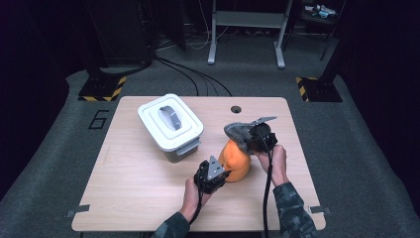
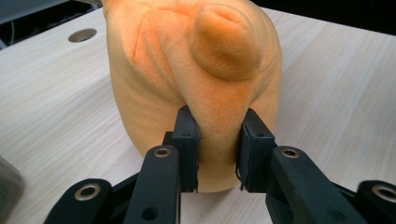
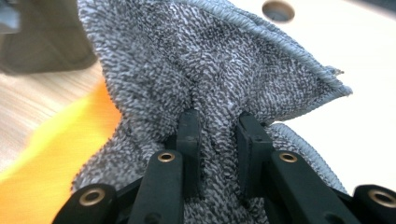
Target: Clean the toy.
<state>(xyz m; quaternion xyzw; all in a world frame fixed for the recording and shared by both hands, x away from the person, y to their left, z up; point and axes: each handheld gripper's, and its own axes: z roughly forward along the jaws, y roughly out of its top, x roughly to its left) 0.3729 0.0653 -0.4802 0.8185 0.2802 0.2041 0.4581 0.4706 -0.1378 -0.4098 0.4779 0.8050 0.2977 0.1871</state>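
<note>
The pale wooden table [image 1: 148, 193] carries, from largest to smallest, a white lidded plastic bin with a grey handle [image 1: 170, 120] at about 10 o'clock from the table's middle, and a soft orange plush toy [image 1: 236, 159] at about 4 o'clock, near the person's edge. The toy stands upright, its long axis roughly vertical, and it sits between the 2 tongs. The left gripper [image 1: 214, 173] comes at it from 7 o'clock and is clenched on a fold of the plush low on its side (in the left gripper view the 2 black jaws pinch orange fabric [image 2: 217, 135] between them). The right gripper [image 1: 255, 135] hangs at about 1 o'clock of the toy, just above its top, and is clamped on a bunched grey terry cloth [image 3: 205, 70], whose free edge hangs toward the toy's crown. The relation that matters: the cloth lies directly over and slightly behind the toy's top, touching or nearly so, while the left hand pins the toy. My judgement is that the next move is a wipe downward along that vertical axis, led by the right hand.
</note>
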